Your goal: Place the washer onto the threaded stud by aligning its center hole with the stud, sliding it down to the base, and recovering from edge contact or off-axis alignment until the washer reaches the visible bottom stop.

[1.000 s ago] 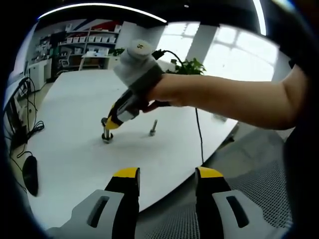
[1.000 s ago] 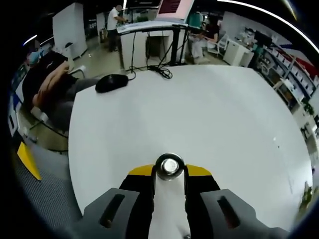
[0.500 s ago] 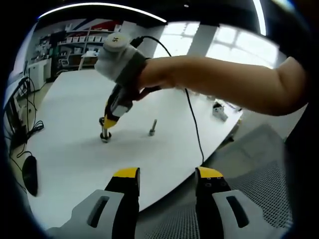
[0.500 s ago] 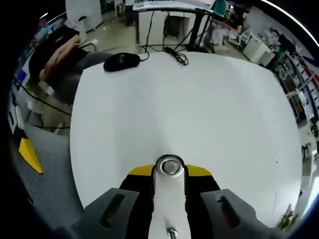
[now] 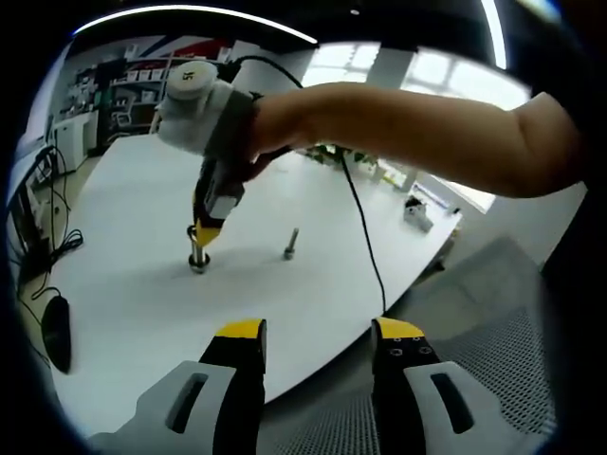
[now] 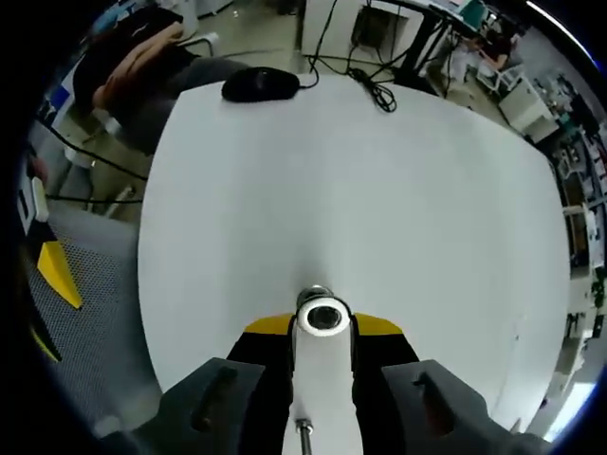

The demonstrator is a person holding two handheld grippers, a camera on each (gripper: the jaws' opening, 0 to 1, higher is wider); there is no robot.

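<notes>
Holding a small shiny ring, the right gripper (image 6: 322, 327) has its yellow-tipped jaws closed in on it from both sides. This ring is the washer (image 6: 322, 316). It is silver and round, with a darker hole in the middle, and it looks flat and bright against the white table (image 6: 379, 190).

From the left gripper view, the right gripper (image 5: 204, 230) points down at a stud (image 5: 197, 254) that stands upright on the table (image 5: 123, 284). The yellow tips are right at the top of that stud. I cannot tell if the washer is on it yet. A second stud (image 5: 291, 244) stands a little way off, on its own.

The left gripper (image 5: 316, 332) waits near the table edge with its jaws wide apart and nothing between them.

A black mouse (image 6: 259, 84) lies at the far end of the table.
</notes>
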